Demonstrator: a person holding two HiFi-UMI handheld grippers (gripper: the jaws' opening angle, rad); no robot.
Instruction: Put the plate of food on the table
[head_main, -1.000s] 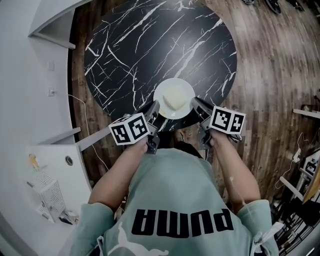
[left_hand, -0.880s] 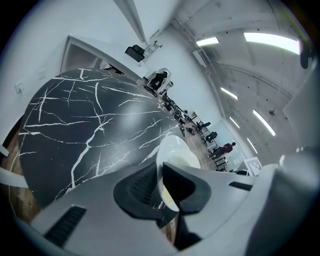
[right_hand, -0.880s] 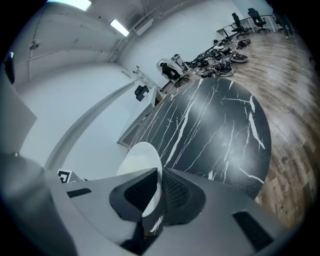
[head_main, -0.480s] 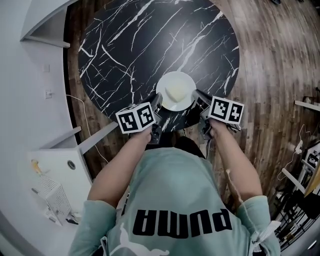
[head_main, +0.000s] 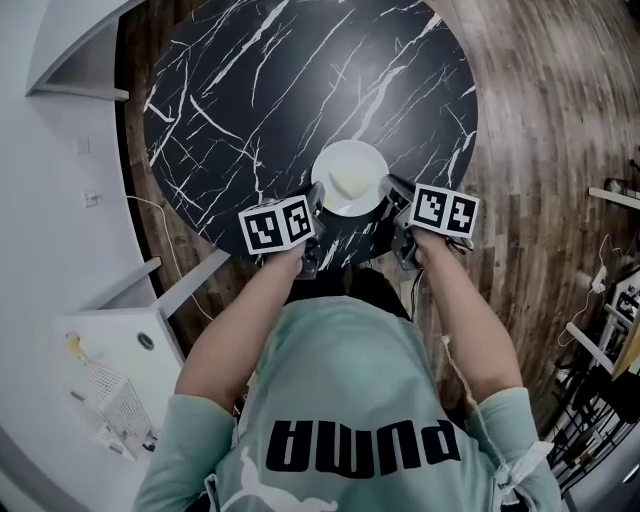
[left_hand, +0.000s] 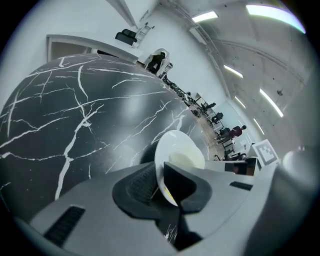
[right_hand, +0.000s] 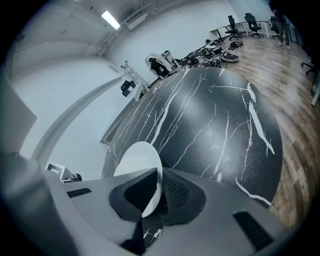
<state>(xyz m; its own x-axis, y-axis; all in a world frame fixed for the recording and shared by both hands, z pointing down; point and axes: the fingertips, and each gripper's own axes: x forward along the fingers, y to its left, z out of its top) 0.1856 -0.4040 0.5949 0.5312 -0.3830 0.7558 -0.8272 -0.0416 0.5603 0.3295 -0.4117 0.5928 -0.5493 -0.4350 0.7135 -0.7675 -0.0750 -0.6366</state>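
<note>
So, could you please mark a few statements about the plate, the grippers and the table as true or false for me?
1. The left gripper is shut on the rim of the round white plate. True.
2. The right gripper hangs open and empty. False: it is shut on the plate's opposite rim.
3. The plate is bare. False: pale yellow food lies on it.
4. The round black marble table stands on a wooden plank floor. True.
</note>
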